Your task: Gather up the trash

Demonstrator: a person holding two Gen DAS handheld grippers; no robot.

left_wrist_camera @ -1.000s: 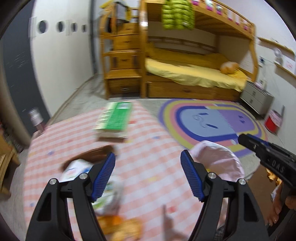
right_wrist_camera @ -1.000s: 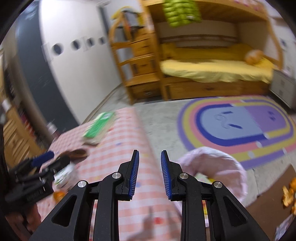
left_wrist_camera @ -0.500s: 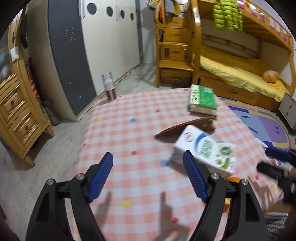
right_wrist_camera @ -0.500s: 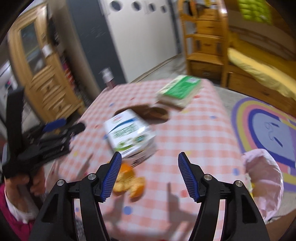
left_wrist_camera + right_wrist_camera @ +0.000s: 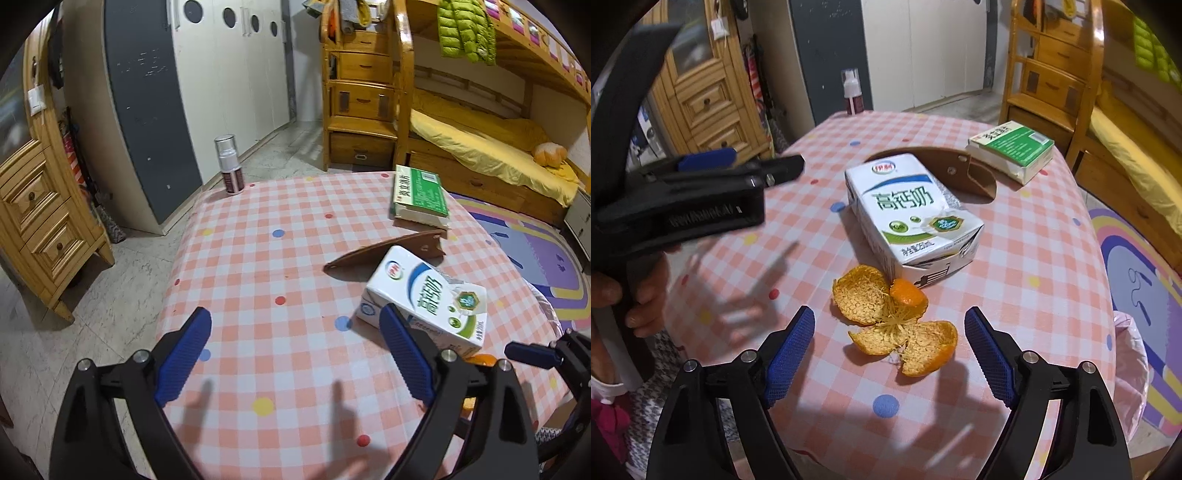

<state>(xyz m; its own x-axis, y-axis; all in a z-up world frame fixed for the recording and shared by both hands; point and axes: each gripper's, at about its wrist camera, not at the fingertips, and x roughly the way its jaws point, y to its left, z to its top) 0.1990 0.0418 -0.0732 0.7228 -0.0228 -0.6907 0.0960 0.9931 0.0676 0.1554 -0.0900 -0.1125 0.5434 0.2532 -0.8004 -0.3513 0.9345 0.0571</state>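
Right gripper lined up over the orange peel, fingers spread

The right gripper (image 5: pixel 889 352), fingers just opened wide with nothing clamped, needed lowering so both straddled the orange peel (image 5: pixel 895 319) lying between and just ahead of them; the milk carton (image 5: pixel 911 216) sat beyond. The left gripper (image 5: pixel 295 354) hung open and empty, carton by its right finger.

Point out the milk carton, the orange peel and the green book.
milk carton (image 5: pixel 905 206): right wrist view, on its printed top face.
orange peel (image 5: pixel 882 314): right wrist view, on the pale inner side near the middle.
green book (image 5: pixel 424 192): left wrist view, on its green cover.
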